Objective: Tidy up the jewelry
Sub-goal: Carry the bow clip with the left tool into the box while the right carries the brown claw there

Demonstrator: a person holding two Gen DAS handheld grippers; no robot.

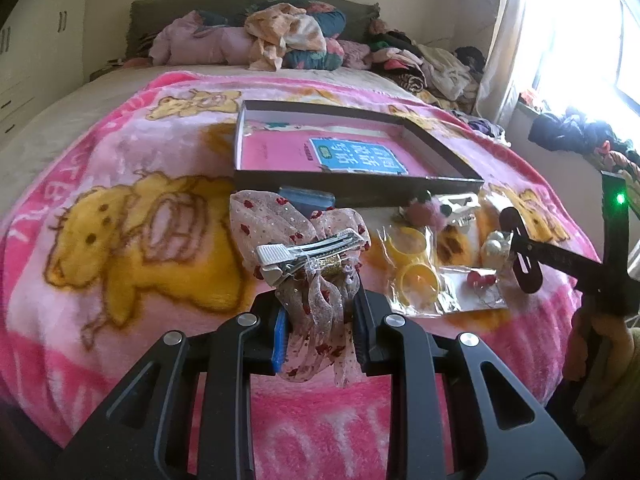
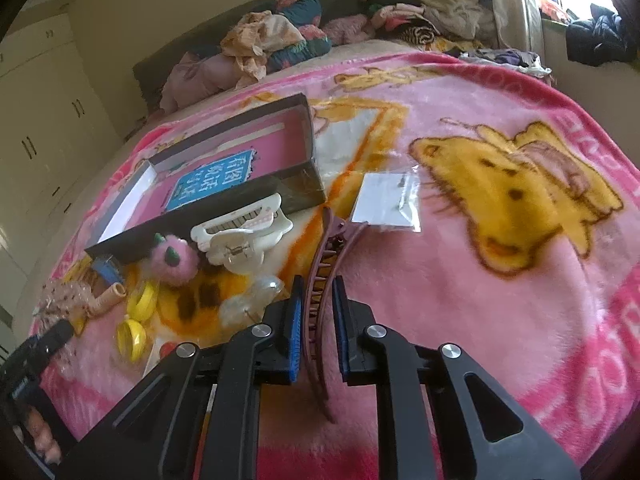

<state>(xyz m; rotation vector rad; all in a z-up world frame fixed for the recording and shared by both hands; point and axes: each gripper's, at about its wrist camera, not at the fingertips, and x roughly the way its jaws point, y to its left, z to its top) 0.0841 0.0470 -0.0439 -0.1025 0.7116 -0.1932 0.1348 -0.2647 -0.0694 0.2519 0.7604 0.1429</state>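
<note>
Nearest me, my left gripper point(image 1: 320, 334) is closed on the trailing ribbons of a sheer red-dotted hair bow point(image 1: 308, 256), whose silver alligator clip point(image 1: 312, 254) faces up just past the fingertips. My right gripper point(image 2: 316, 332) has its jaws narrowed around a long mauve banana clip point(image 2: 320, 312); the clip runs between the blue pads point(image 2: 295, 320), but I cannot tell whether they actually press it or merely bracket it.

Beyond the right gripper, at ten to eleven o'clock, the unsorted pile lies on the pink bear blanket point(image 2: 500, 280): yellow bangles in a clear bag point(image 2: 138, 316), a pearl piece point(image 2: 248, 300), a fuzzy pink hair tie point(image 2: 172, 258), a white claw clip point(image 2: 240, 236) and a small blue item point(image 2: 106, 270) I can't identify. At one o'clock a packet with a white card point(image 2: 386, 202) lies just past the banana clip's tip. From the left view another carded packet with red beads point(image 1: 474, 286) sits at two o'clock.

Farther out, at twelve o'clock from the left gripper, the dark shallow box point(image 1: 360, 188) stands open. I see only a pink book point(image 1: 332, 152) in it, no accessories. So I judge the task barely started: two pieces in hand or nearly so, nothing boxed, the whole pile left.
</note>
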